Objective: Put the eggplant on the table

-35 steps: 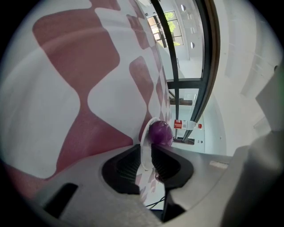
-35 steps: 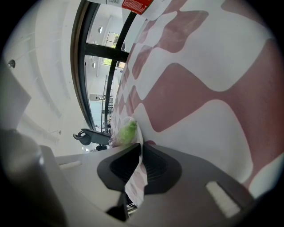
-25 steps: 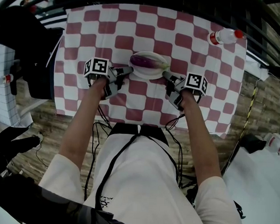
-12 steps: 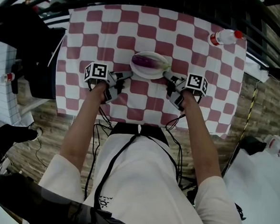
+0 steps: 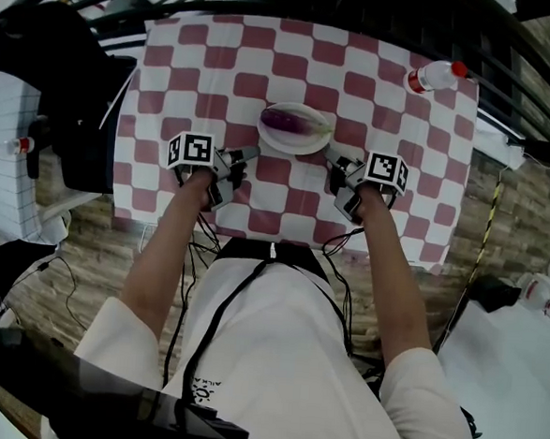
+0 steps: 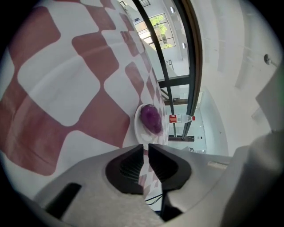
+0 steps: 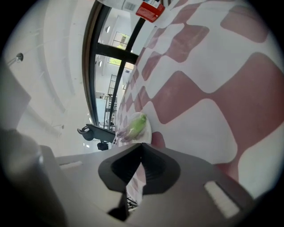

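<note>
My L gripper (image 5: 250,153) is just beside the plate's left rim, jaws closing w/ a thin gap left and nothing btwn them. R gripper (image 5: 330,153) is just beside the right rim, jaws pressed together, empty. Past both, the eggplant (image 5: 286,122) lies on the white plate (image 5: 303,148) on the checked tablecloth (image 5: 388,86). A plastic bottle (image 5: 433,77) lies at the far right corner.

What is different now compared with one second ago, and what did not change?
The left gripper drew back a little from the edge of the plate, and its jaws are closing with nothing between them. The right gripper stays by the plate's right edge, shut and empty. The eggplant still lies on the plate.
</note>
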{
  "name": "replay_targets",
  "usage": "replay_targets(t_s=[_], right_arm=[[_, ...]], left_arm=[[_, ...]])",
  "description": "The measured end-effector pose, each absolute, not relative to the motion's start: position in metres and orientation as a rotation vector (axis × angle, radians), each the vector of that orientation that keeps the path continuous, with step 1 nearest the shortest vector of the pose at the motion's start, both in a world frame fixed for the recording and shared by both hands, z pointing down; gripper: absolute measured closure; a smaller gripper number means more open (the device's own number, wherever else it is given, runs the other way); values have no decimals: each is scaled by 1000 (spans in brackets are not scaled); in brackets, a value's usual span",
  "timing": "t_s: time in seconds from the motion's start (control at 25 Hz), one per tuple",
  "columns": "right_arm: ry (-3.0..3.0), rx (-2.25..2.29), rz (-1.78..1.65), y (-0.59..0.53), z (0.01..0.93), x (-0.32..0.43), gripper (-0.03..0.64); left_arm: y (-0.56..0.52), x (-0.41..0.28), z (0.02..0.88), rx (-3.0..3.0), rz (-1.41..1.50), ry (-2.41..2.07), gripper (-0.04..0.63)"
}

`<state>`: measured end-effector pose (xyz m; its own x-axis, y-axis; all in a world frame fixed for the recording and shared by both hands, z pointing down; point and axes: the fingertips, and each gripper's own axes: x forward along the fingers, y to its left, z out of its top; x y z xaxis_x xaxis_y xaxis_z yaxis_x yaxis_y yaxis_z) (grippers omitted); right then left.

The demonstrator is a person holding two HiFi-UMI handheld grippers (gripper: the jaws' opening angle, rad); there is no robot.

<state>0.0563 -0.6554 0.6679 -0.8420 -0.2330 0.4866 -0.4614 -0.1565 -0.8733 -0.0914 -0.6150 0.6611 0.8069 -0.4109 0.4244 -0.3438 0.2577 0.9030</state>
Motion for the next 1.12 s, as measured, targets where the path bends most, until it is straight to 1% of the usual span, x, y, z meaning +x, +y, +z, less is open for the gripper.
replay_targets(t_s=[0.12,0.36,0.64,0.88,1.12], right_arm=[[-2006,796,2080,-648,647,58,611],[-2149,783,1992,-625,604,58,611],[-2280,812,1951,-596,564,62,611],[-2394,864,1888,-585,532,64,611],[-2498,886,1717,-576,509,68,611]], left_arm=[[-609,-89,646,1400,-17,-722,588],[-597,-77,603,1552,36,-779,589],[-579,-67,557,1664,6,-834,589],[-564,-64,534,1721,-29,-839,589],[-555,-62,520,1762,-67,-843,589]])
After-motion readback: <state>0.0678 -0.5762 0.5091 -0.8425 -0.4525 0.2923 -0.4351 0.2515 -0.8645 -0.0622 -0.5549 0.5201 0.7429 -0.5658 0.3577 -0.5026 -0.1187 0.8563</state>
